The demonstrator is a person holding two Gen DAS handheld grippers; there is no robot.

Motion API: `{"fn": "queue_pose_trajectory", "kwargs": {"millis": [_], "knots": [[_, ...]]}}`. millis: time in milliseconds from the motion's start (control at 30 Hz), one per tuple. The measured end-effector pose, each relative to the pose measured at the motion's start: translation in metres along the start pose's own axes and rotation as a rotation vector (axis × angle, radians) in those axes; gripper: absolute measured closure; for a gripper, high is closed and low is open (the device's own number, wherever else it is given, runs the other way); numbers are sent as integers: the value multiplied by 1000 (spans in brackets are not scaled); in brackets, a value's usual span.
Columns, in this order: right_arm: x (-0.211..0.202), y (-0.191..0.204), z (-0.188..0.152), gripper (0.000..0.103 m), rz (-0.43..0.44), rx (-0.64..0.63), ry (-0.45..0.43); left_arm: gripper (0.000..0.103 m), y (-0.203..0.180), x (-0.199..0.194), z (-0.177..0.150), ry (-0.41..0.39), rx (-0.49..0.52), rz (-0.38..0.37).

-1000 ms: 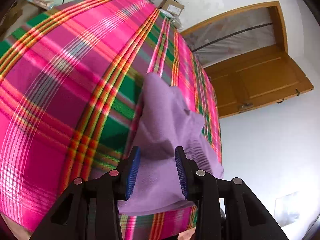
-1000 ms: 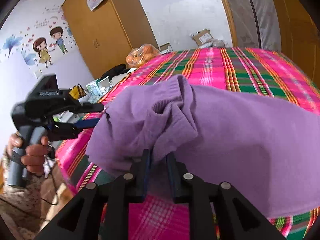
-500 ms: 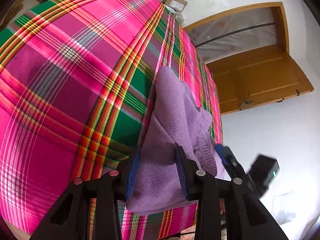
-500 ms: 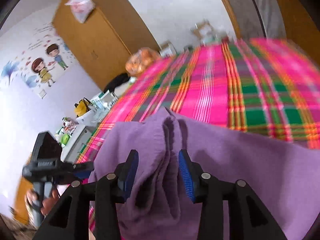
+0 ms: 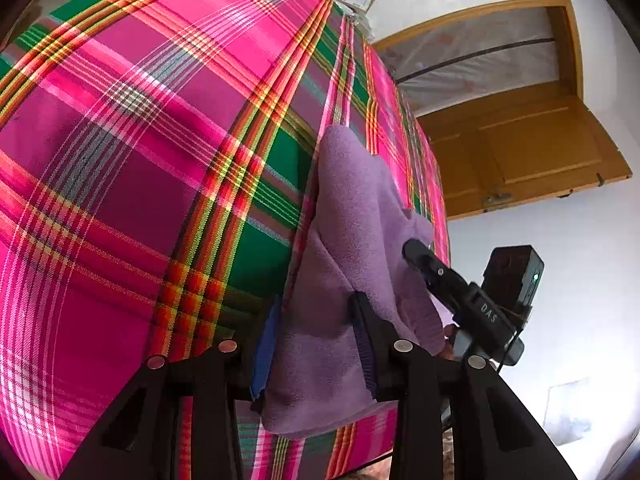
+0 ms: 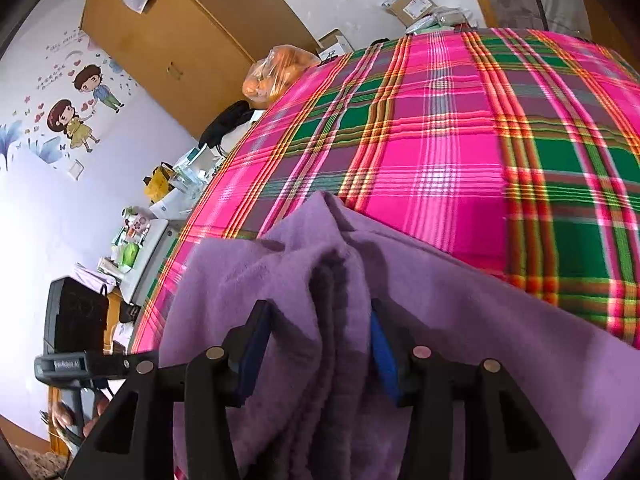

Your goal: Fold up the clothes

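Soft purple fleece garment [image 5: 352,240] lies bunched on pink-green plaid woven bedspread [image 5: 152,152]. Left gripper [image 5: 316,344] and right gripper [image 6: 316,344] stand released, fleece between their fingers; garment edges cut off.

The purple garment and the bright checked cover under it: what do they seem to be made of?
The purple garment looks like soft fleece or brushed knit: a matte, fuzzy nap and thick, rounded folds, with a ribbed edge in the left wrist view. The pink and green checked cover looks like a flat woven cloth, perhaps synthetic or cotton: the thread grid shows and it has a slight sheen. Neither fibre can be told for sure.
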State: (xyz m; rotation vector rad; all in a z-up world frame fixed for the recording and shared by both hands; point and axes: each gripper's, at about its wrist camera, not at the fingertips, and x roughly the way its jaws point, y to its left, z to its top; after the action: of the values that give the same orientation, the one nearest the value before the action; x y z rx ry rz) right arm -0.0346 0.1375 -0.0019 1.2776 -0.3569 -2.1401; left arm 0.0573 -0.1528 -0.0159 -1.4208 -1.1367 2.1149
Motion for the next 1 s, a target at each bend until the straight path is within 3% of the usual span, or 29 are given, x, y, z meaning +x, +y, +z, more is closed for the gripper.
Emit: {"fn": "queue_pose_trajectory", "kwargs": {"millis": [133,233,500,1000], "knots": [[-2,2,1,79,5,2,-19,65,1,0,0,2,-4,3],[-11,2,-1,85,12,16,-52,64,2,0,1,3,-4,5],[-53,9,-12,88,32,42,-183,64,-6,3,-1,7,11,9],[-122,-23,-35,88,39,202,-332,64,-40,21,-5,47,53,13]]}}
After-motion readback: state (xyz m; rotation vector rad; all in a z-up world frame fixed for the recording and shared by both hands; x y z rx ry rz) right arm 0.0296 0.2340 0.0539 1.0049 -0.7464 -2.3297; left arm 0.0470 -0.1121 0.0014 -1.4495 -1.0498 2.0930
